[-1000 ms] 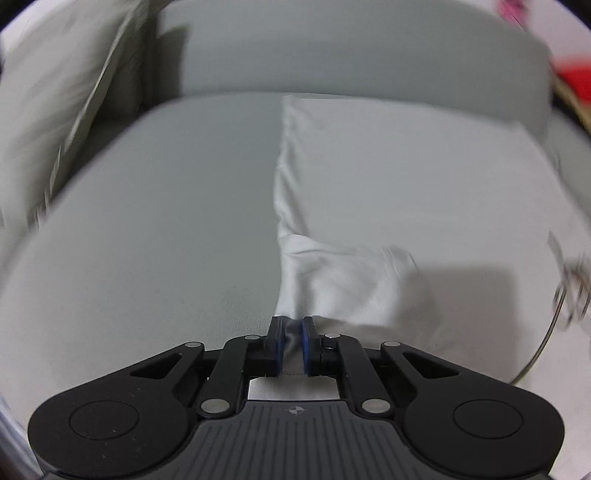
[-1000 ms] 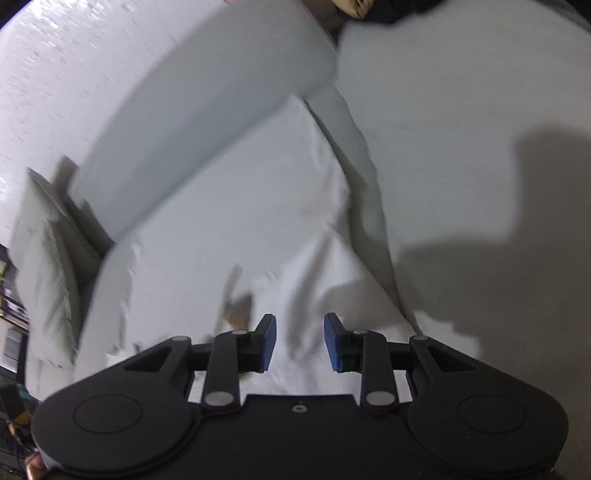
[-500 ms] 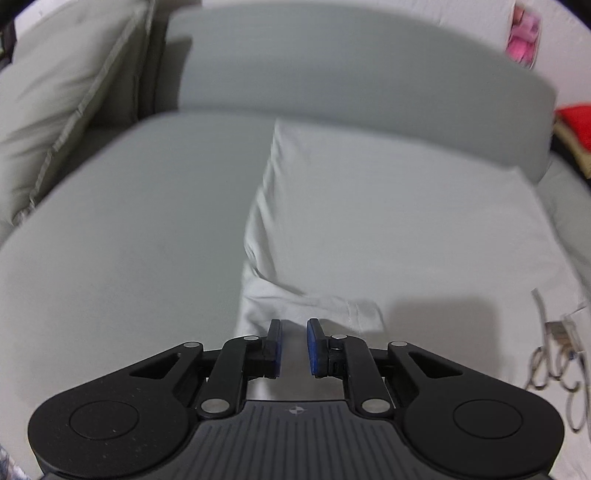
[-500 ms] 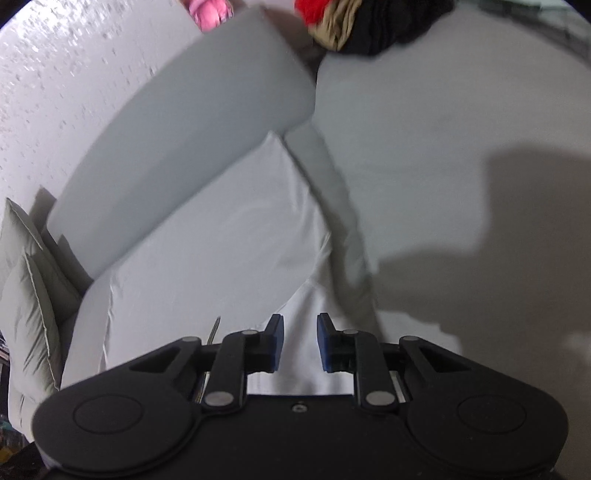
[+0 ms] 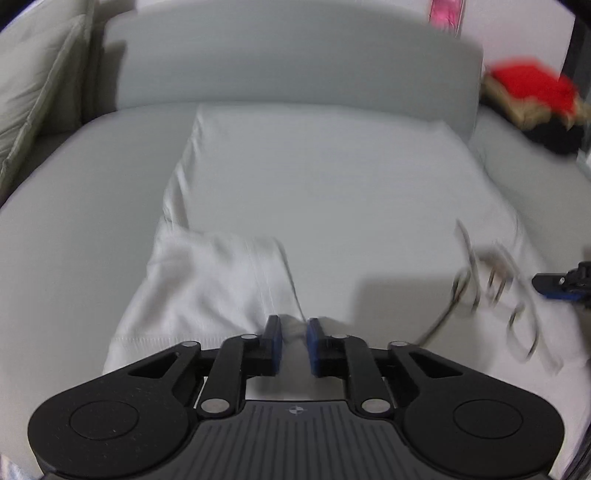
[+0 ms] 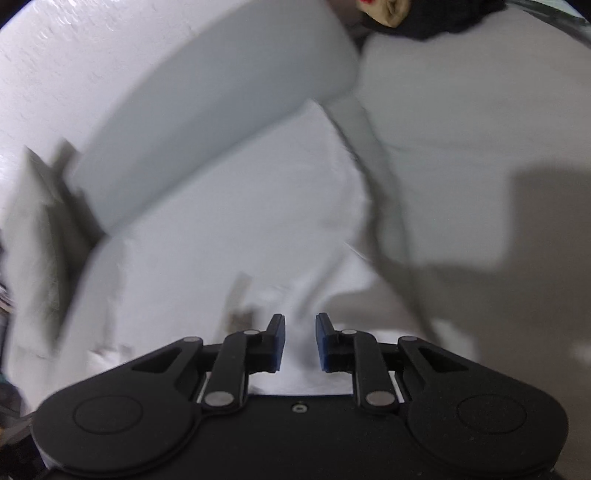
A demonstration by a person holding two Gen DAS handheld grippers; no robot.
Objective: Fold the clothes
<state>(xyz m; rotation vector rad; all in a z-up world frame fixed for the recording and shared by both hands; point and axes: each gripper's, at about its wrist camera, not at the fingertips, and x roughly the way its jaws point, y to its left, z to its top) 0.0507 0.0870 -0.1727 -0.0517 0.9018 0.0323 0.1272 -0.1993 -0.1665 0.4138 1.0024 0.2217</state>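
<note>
A white garment (image 5: 314, 192) lies spread on a grey sofa seat (image 5: 81, 221). Its left sleeve (image 5: 214, 280) is folded inward over the body. My left gripper (image 5: 293, 332) hovers at the near edge by that sleeve, its pads a little apart with loose cloth showing in the gap. A blurred dark print (image 5: 487, 280) marks the garment's right side, where my right gripper (image 5: 557, 288) reaches in. In the right wrist view the garment (image 6: 221, 240) fills the middle, and my right gripper (image 6: 300, 332) has narrow jaws with bunched white cloth between the pads.
The sofa backrest (image 5: 277, 62) runs behind the garment, with a pale cushion (image 5: 33, 85) at the far left. A pile of red, tan and black clothes (image 5: 535, 99) sits at the back right, and it also shows in the right wrist view as a dark heap (image 6: 424, 14).
My left gripper let go of the sleeve and slid along the near edge. My right gripper narrowed its jaws onto the white cloth at the garment's right side.
</note>
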